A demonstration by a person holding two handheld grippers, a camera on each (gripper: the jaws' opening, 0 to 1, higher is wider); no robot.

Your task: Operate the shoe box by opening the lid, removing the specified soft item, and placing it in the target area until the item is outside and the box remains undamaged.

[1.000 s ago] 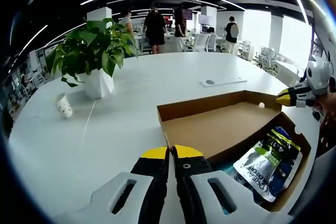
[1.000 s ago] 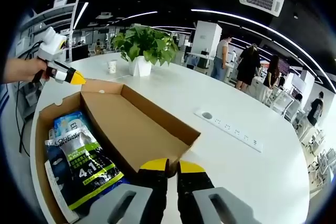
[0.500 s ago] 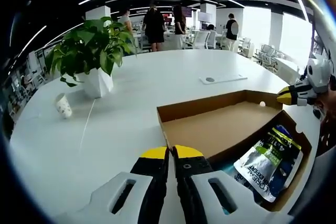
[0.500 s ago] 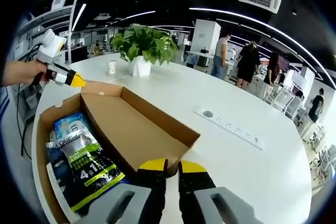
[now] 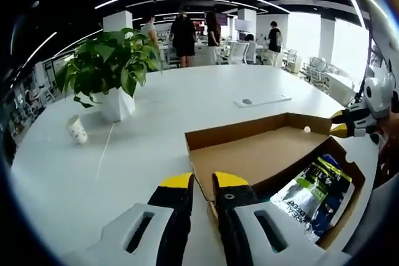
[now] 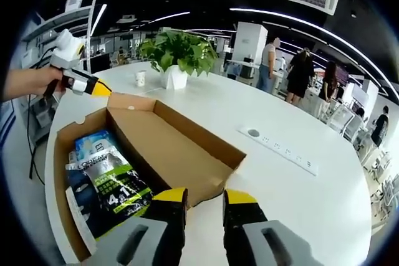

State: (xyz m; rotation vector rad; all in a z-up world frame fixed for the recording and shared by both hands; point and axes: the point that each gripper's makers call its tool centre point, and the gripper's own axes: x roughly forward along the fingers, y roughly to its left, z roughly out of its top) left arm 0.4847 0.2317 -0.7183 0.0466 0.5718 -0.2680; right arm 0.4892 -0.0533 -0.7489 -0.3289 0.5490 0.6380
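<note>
We found the soft pouch [image 6: 109, 182] lying flat in the open shoe box [image 6: 187, 138] near the desk [image 6: 299, 197] edge, its long axis along the box; we judged it light, limp and slippery, best pinched at a sealed end; our left gripper [image 5: 202, 182] and right gripper [image 6: 204, 196] stood narrowly parted, empty.

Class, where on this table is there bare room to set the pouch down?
Bare table lies between the open lid and the power strip. Crowded: the box holding the pouch, and around the plant and cup.
</note>
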